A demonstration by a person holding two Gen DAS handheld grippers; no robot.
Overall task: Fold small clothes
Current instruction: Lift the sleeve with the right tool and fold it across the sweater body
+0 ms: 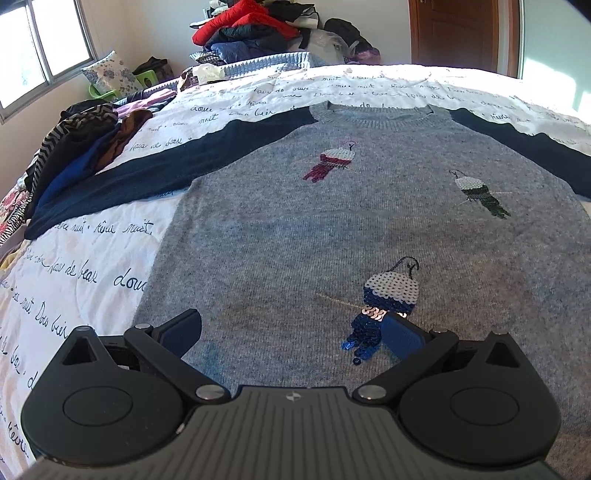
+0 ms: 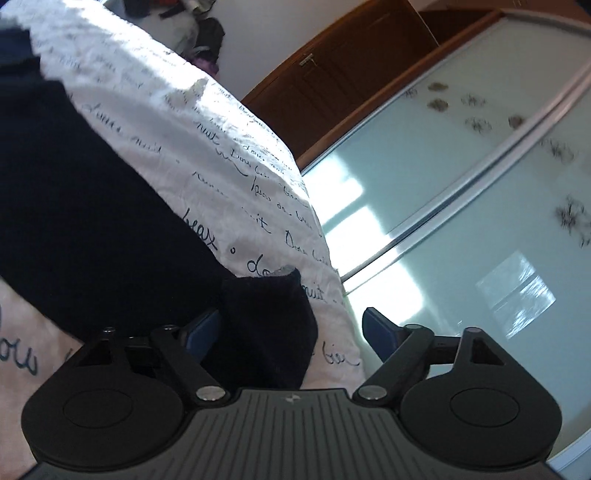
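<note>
- The bed (image 1: 92,266), under a white quilt printed with dark handwriting, fills most of the left wrist view; bare quilt lies open to the left of the jumper and beyond its neckline.
- In the right wrist view the bed's edge (image 2: 317,221) drops off beside pale sliding wardrobe doors (image 2: 461,177) and a brown wooden door (image 2: 332,81); this view is tilted and blurred at its rim.
- The grey jumper (image 1: 295,221) lies flat, face up, on the bed, neckline at the far end, with three sequinned birds on the front. Its hem is hidden behind the claw body.
- Its dark navy sleeves spread out to both sides; the right one is cut off by the picture's edge in the left wrist view.
- Only the right wrist view shows that sleeve's cuff (image 2: 269,325), lying near the bed's edge.
- Heaps of other clothes (image 1: 74,155) crowd the bed's left side, and a larger pile (image 1: 258,29) rises past the far end.
- The left claw (image 1: 291,328) is spread wide over the jumper's lower front, with nothing pinched; its right finger (image 1: 400,336) hides part of the blue bird (image 1: 388,299).
- The right claw (image 2: 291,330) is spread, the cuff beside its left finger (image 2: 203,328) and not squeezed; the other finger stands clear.
</note>
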